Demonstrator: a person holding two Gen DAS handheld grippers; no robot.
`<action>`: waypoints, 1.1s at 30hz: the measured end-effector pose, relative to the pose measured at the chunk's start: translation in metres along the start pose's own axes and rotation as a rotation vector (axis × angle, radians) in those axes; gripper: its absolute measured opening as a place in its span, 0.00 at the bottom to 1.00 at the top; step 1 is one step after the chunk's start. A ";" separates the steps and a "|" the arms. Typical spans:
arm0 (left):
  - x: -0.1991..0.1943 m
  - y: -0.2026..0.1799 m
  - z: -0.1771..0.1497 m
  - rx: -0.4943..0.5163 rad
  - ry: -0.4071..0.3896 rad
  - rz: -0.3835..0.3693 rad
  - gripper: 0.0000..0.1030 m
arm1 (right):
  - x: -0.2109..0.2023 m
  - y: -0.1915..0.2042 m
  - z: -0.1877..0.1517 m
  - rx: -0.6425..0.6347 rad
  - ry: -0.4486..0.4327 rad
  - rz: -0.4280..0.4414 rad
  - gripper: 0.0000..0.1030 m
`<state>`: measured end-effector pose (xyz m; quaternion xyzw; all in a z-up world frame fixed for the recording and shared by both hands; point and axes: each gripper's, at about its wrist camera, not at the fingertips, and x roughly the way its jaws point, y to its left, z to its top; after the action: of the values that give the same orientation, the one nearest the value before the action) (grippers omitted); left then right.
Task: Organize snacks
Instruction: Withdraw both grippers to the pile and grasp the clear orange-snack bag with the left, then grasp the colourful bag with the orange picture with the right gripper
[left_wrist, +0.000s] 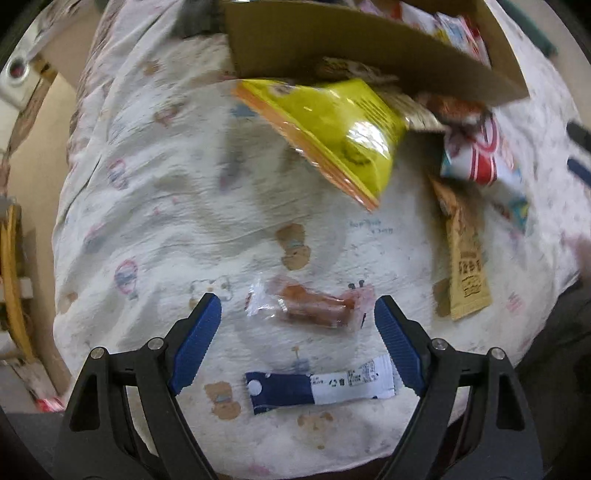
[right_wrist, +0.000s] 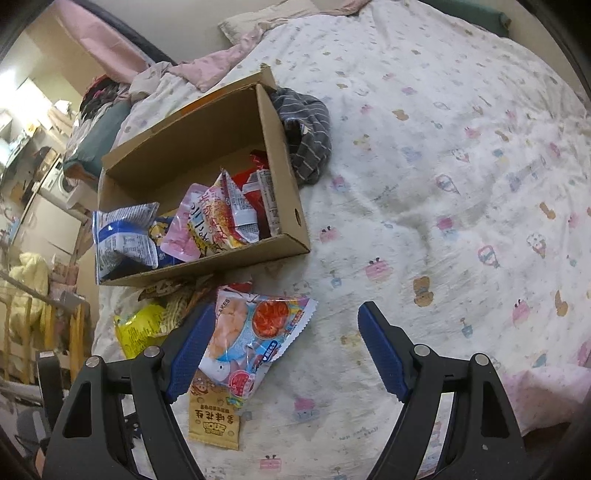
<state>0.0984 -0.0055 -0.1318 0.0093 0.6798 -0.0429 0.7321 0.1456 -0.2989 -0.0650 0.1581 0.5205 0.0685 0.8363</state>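
A bed covered with a pale printed sheet (left_wrist: 155, 206) carries scattered snack packets. The left gripper (left_wrist: 297, 308) points down at the sheet with its jaws spread wide and holding nothing; a small clear-wrapped sausage snack (left_wrist: 314, 304) lies flat on the sheet between the two jaw tips, touching neither. Nearer the base of the jaws lies a navy and white bar wrapper (left_wrist: 319, 386). Beyond the jaw tips a yellow snack bag (left_wrist: 332, 133) rests against a cardboard box (left_wrist: 332, 40). The right gripper (right_wrist: 286, 325) also has its jaws wide and empty. A colourful shrimp-chip bag (right_wrist: 255, 332) lies just inside its left jaw, over a tan packet (right_wrist: 214, 421). Further ahead, the cardboard box holds several packets.
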 end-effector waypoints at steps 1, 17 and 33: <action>0.003 -0.004 0.000 0.016 0.010 0.006 0.80 | 0.000 0.000 0.000 -0.003 0.001 -0.002 0.80; 0.000 -0.027 0.006 0.105 -0.032 -0.008 0.56 | 0.027 -0.006 -0.002 0.077 0.126 0.081 0.80; -0.051 0.013 0.019 -0.075 -0.200 -0.082 0.56 | 0.113 0.008 -0.018 0.205 0.367 0.167 0.80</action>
<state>0.1141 0.0085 -0.0803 -0.0502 0.6044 -0.0483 0.7936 0.1802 -0.2560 -0.1653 0.2698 0.6533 0.1116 0.6985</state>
